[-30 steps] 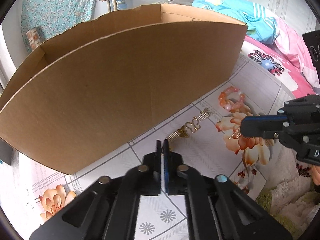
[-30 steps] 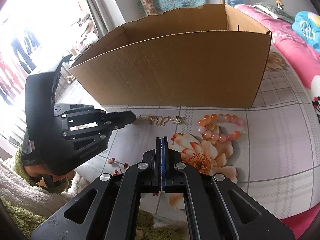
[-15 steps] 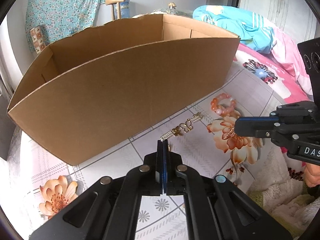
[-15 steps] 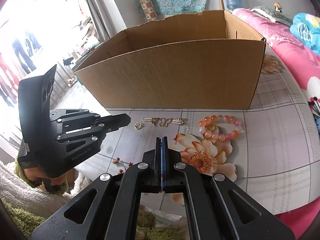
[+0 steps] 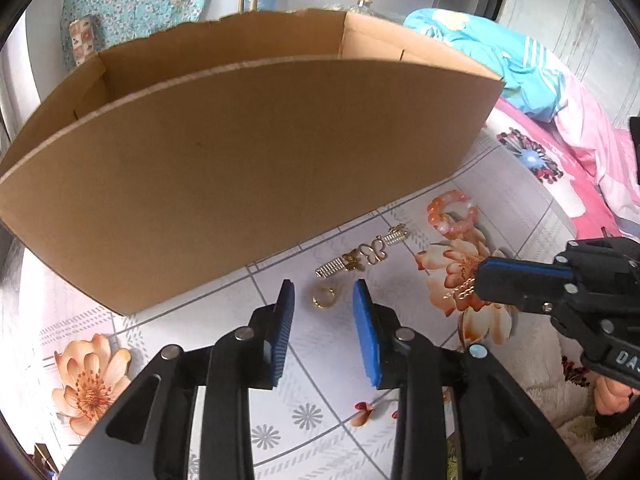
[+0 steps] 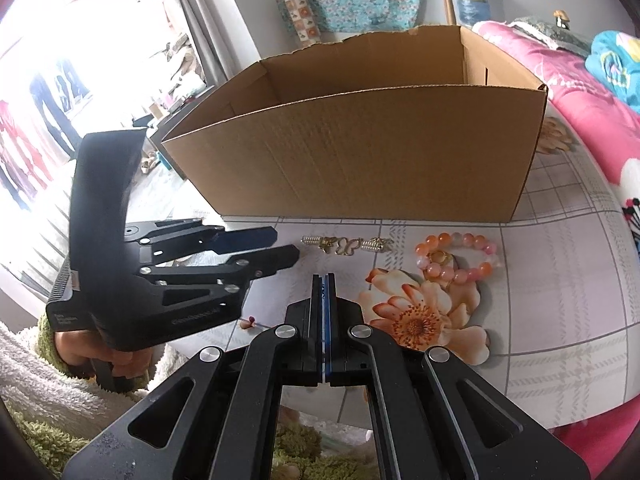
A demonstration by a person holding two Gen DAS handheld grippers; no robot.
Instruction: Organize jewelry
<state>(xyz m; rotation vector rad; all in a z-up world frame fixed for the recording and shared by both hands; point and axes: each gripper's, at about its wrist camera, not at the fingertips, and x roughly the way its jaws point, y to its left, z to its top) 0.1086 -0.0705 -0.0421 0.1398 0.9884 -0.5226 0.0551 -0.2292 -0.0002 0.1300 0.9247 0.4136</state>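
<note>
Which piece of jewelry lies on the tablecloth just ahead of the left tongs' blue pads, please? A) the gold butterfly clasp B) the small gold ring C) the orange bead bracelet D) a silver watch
B: in the left wrist view the small gold ring lies loose on the tablecloth just beyond the opening left tongs; the gold butterfly clasp and the orange bead bracelet lie farther off.

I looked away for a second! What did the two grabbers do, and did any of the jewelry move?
The left gripper was shut; now its fingers are opening, with the small gold ring lying on the table between them, not pinched. A second ago that ring was hidden at its tips. The right gripper stayed shut and empty. The butterfly clasp chain, bead bracelet and cardboard box kept their places.
</note>
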